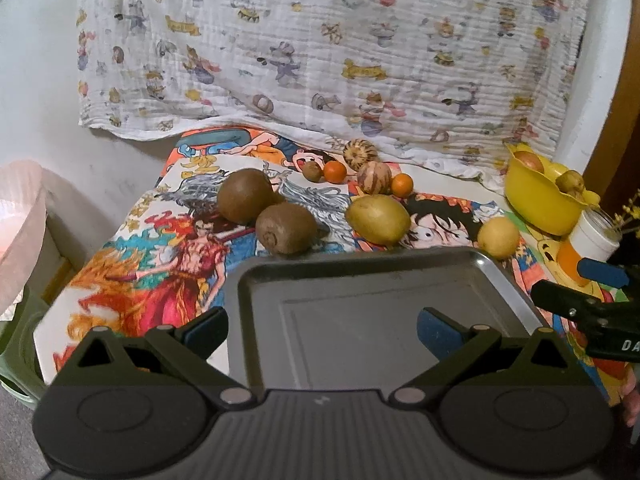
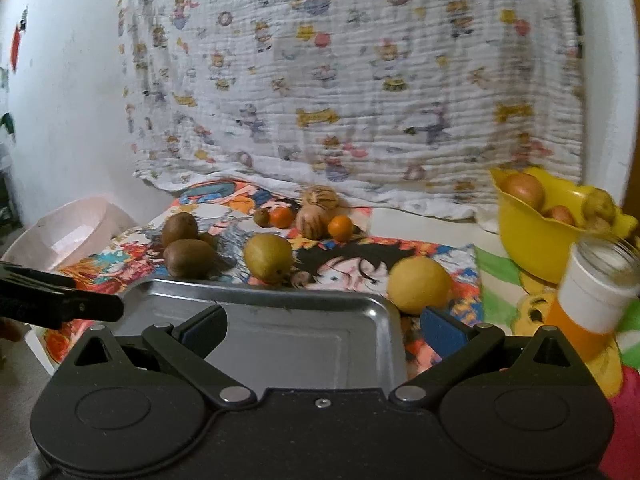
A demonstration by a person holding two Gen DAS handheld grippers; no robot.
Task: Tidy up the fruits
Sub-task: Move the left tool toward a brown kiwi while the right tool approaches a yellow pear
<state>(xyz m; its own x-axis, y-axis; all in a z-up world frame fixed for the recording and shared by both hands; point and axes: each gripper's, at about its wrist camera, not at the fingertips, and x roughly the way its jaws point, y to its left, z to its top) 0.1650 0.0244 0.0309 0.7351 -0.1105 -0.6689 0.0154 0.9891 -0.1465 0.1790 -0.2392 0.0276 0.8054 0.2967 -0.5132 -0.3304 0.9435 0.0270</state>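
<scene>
text: "DA" | on: right tongs (image 1: 624,308) body, cut off at frame edge | other print: unreadable

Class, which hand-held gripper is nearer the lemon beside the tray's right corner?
Right. The right hand-held gripper has its right finger just before the lemon; the left hand-held gripper sits over the tray, further left.

Your left gripper (image 1: 322,330) hangs wide open over an empty metal tray (image 1: 400,276), kiwis (image 1: 286,228) and lemons (image 1: 378,218) just beyond.
</scene>
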